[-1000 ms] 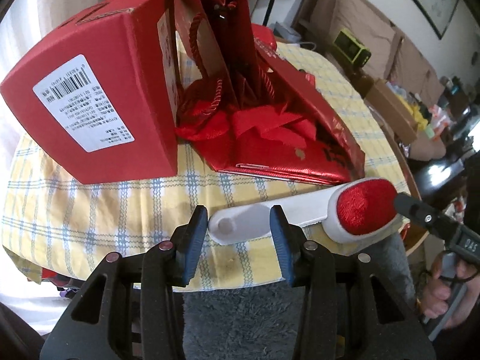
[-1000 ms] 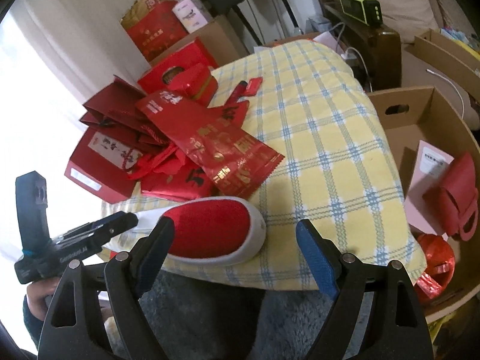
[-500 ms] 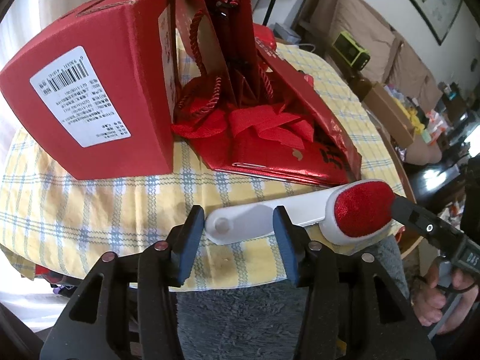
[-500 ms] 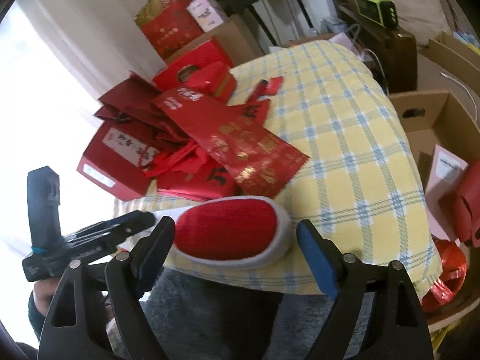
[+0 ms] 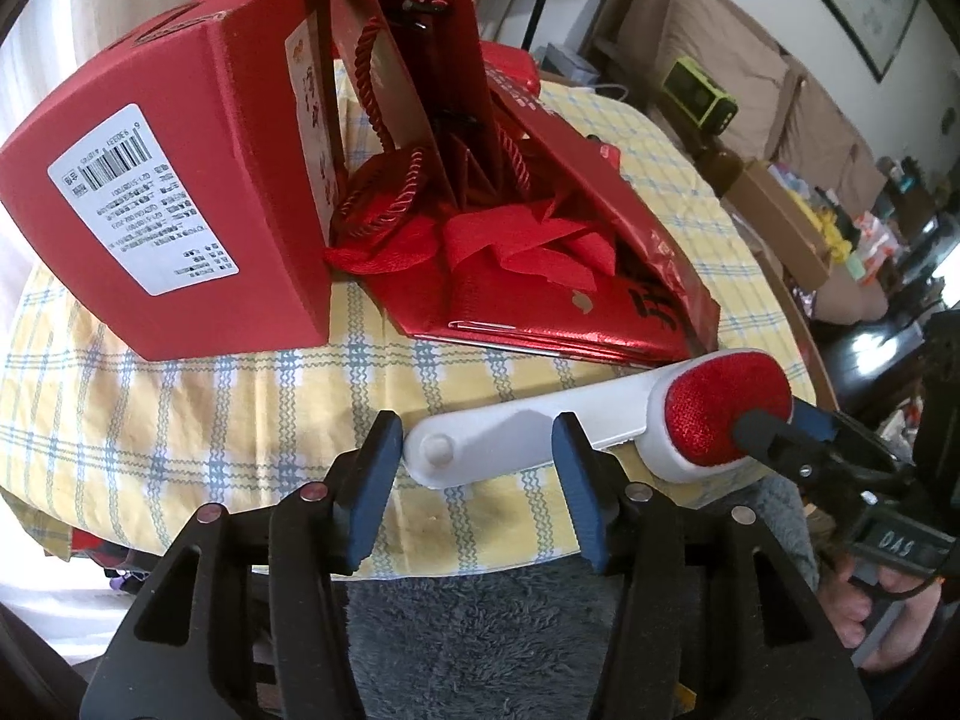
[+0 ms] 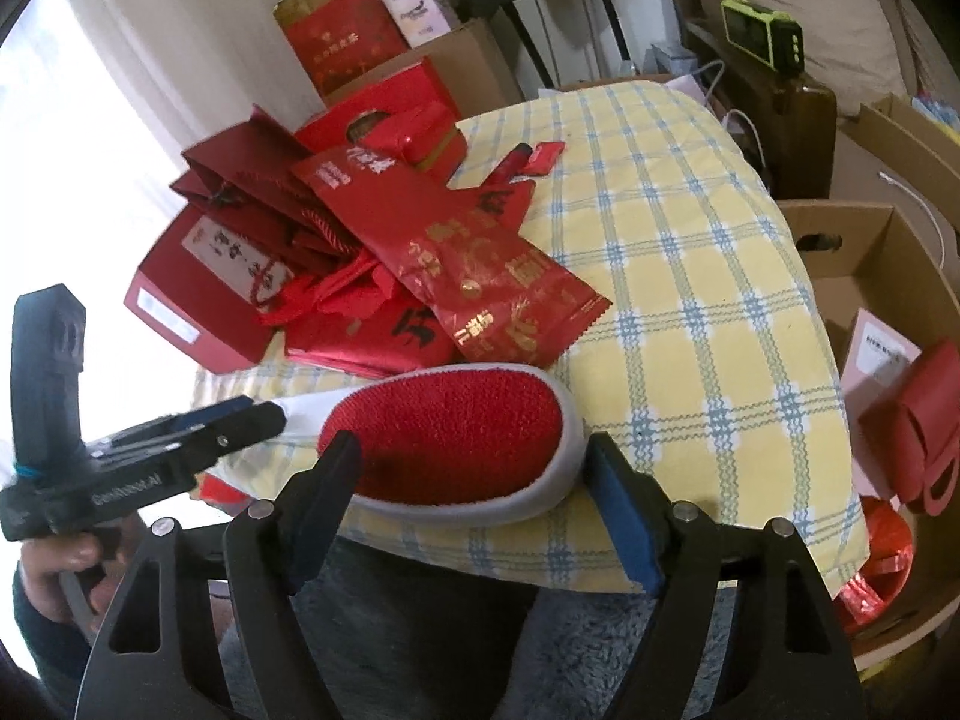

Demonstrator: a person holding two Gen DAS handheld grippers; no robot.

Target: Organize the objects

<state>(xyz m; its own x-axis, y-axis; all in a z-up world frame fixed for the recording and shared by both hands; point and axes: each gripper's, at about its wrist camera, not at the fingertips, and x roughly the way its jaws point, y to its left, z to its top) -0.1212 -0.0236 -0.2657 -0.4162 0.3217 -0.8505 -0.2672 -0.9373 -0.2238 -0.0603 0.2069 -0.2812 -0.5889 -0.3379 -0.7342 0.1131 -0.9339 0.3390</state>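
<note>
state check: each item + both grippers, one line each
lint brush: flat at tablecloth edge, red pad up
left gripper: opening, handle between jaws, not clamped
right gripper: closing around brush head, pads not clearly pressing
red box: on its side, label showing
gift bag: upright, mouth open
foil packet: flat atop red pile
cardboard box: open

Lint brush handoff, grips swapping

Since a second ago the left gripper (image 5: 474,453) has let go of the lint brush (image 5: 576,426) handle and its jaws are opening, while the right gripper (image 6: 474,468) has slid around the red head, its jaws closing in.
</note>
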